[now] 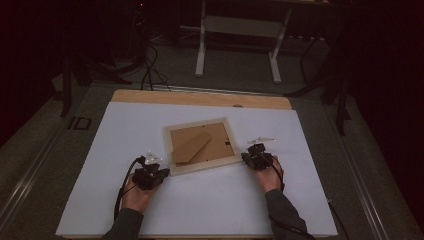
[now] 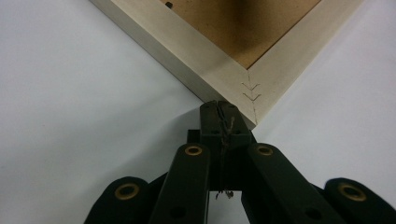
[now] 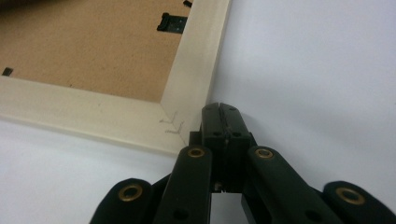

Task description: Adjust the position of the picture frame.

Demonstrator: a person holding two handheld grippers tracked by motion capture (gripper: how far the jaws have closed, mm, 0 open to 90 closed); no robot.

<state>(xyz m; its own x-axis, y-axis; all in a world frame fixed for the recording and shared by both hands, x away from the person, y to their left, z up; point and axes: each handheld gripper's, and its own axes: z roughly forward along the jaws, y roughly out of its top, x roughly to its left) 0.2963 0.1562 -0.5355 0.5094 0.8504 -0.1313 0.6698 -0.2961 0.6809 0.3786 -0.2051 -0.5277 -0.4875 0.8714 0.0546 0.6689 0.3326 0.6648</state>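
Note:
A pale wooden picture frame [image 1: 201, 145] lies face down on the white table [image 1: 200, 200], its brown backing board and stand facing up. My left gripper [image 1: 162, 172] is shut with nothing in it, tips against the frame's near left corner [image 2: 247, 88]. My right gripper [image 1: 245, 156] is shut and empty too, tips beside the frame's near right corner [image 3: 180, 123]. In the left gripper view the shut tips [image 2: 219, 108] meet the corner joint. The right gripper view has the tips [image 3: 219, 109] against the frame's outer edge, with a black turn clip [image 3: 170, 22] on the backing.
Past the white sheet runs the table's bare wooden strip [image 1: 200, 98]. A white desk stand [image 1: 240, 40] and dark cables [image 1: 147, 70] sit on the floor behind. Dark poles stand at both sides. White surface stretches around the frame.

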